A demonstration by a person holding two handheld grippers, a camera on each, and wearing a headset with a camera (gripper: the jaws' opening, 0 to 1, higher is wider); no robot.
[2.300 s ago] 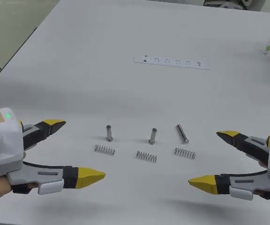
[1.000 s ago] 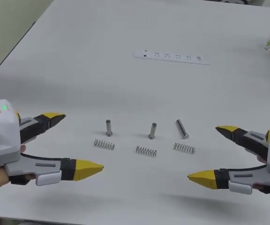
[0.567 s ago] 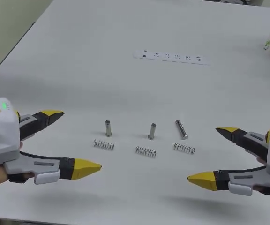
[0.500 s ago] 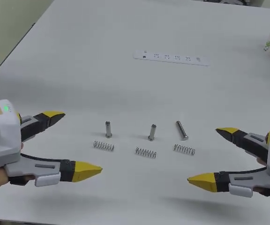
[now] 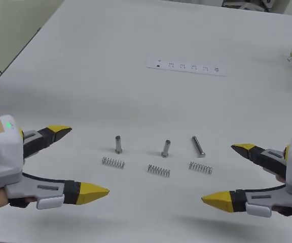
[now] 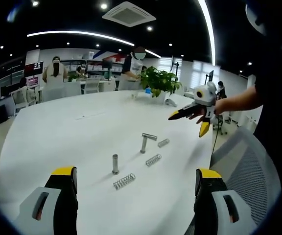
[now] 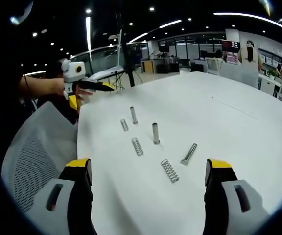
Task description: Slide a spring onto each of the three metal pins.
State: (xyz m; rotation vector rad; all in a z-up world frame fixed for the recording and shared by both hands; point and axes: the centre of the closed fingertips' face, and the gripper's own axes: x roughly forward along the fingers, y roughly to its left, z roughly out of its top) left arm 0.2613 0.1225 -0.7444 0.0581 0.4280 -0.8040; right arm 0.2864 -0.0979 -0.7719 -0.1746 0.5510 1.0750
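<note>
At frame centre, pins (image 5: 166, 148) and springs (image 5: 158, 170) are set on the table (image 5: 136, 91); left gripper (image 5: 83, 161) and right gripper (image 5: 222, 173) fingers are spread wide.

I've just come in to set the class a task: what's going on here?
A person holds the left gripper and the right gripper, both open and empty, either side of parts on the table. The left pin and middle pin stand upright; the right pin lies flat. The springs lie loose, one before each pin; none is on a pin yet.
</note>
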